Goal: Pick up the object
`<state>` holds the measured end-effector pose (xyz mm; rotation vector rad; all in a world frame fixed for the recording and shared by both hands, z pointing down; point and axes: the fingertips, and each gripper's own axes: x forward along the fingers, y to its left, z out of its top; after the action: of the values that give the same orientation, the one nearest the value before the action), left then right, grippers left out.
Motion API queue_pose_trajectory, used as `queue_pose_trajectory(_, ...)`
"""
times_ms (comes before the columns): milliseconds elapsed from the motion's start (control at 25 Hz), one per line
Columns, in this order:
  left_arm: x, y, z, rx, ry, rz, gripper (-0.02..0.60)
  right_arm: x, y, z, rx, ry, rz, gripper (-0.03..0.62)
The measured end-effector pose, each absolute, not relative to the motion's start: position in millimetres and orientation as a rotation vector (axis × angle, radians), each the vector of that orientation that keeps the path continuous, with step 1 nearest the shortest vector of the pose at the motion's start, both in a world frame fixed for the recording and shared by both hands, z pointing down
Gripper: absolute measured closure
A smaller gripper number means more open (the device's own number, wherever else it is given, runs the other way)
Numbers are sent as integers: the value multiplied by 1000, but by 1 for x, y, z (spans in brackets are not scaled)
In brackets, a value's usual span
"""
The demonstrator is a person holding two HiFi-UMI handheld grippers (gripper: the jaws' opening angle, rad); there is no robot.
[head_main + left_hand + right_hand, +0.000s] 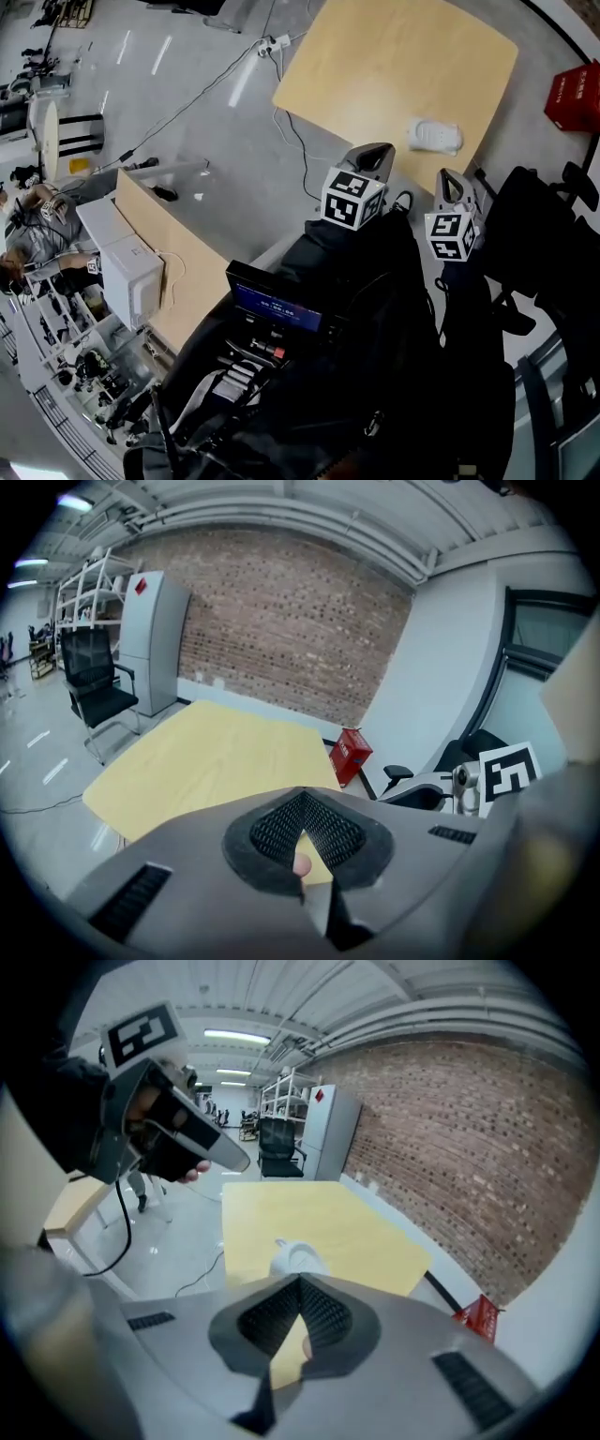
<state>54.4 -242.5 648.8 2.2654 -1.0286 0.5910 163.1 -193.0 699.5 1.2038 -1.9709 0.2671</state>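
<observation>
A white rounded object lies on the light wooden table, near the table's near right edge. In the right gripper view the object shows just beyond the jaw tips. My left gripper hovers above the table edge, left of the object, with its jaws together and nothing in them. My right gripper hangs just short of the object, also shut and empty. The left gripper view shows its own closed jaws over the bare table; the object is hidden there. The right gripper's closed tips point at the table.
A red box sits on the floor past the table's right side. Black office chairs stand close on the right. Cables and a power strip lie on the floor left of the table. A second wooden table carries a white box.
</observation>
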Motion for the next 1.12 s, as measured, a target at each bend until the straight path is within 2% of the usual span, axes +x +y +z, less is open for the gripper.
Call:
queue_pose_trajectory(240, 40, -246, 694, 2200, -1003, 638, 584, 149, -216, 753, 1078, -1933, 154, 588)
queue_pose_trajectory(560, 27, -244, 703, 2174, -990, 660, 584, 141, -235, 785, 968, -1876, 69, 585)
queue_pose_trajectory(760, 13, -248, 708, 2154, -1003, 659, 584, 134, -248, 808, 899, -1830, 31, 491)
queue_pose_trajectory(1120, -7, -237, 720, 2125, -1024, 666, 584, 128, -253, 831, 875, -1784, -62, 482)
